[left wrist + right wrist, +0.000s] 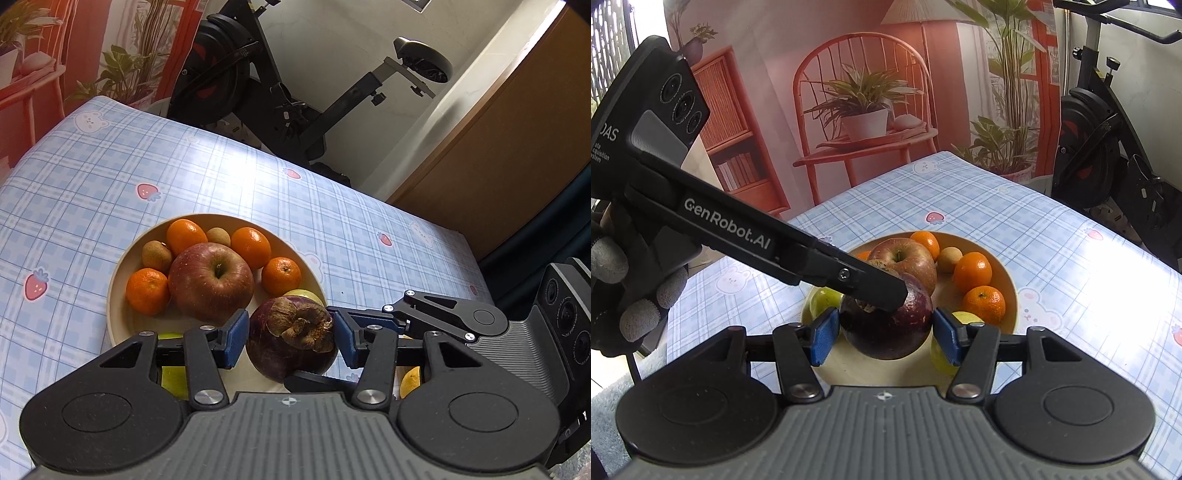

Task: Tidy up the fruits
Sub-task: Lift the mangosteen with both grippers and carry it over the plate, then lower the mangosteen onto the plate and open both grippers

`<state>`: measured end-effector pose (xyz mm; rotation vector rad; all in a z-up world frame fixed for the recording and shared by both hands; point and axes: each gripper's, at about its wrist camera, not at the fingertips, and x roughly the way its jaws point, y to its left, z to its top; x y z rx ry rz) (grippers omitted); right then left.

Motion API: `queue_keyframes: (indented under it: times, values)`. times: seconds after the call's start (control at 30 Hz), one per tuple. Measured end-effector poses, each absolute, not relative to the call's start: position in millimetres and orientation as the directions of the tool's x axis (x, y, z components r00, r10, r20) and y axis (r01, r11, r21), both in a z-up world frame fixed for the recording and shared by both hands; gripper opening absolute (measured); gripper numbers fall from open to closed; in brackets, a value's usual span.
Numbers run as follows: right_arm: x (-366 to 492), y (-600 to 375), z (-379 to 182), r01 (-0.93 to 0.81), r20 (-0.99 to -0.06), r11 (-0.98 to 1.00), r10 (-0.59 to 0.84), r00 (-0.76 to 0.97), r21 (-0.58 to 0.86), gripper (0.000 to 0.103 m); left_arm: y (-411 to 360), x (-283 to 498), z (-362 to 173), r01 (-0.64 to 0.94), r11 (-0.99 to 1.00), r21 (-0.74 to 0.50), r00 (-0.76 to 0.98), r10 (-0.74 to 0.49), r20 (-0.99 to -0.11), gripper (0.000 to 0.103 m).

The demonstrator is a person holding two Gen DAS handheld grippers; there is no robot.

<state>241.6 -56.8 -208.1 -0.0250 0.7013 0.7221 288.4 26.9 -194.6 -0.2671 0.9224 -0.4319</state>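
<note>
Both grippers, left (pixel 291 338) and right (pixel 884 334), are pinching the same mangosteen (pixel 291 341) from different sides, right over the plate (pixel 122 317) with the apple (pixel 211 280).

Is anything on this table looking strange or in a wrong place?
One oddity: both hand-held grippers flank the same mangosteen above the plate. The left hand-held gripper clamps it; the right hand-held gripper brackets it too. Nothing is spilled.

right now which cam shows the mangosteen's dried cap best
Left wrist view: the mangosteen faces the lens with its brown cap fully exposed between the blue pads. In the right wrist view the left gripper's finger crosses the fruit and hides most of the cap.
</note>
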Motion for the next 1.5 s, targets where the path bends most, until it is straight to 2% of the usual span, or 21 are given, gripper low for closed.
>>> queue_keyframes:
  times: [0.5, 1.5]
  values:
    - [236.2, -43.5, -230.8, -0.591, -0.616, 0.763, 0.604, 0.506, 0.262, 0.058, 37.6, 281.6, -214.7, 0.217, 0.906, -0.364, 0.485, -0.423, -0.765, 0.054]
    - [225.4, -31.9, -238.8, -0.567, -0.571, 0.774, 0.611, 0.548, 0.283, 0.059, 49.6, 273.6, -212.8, 0.198, 0.933, -0.302, 0.510, -0.361, -0.781, 0.054]
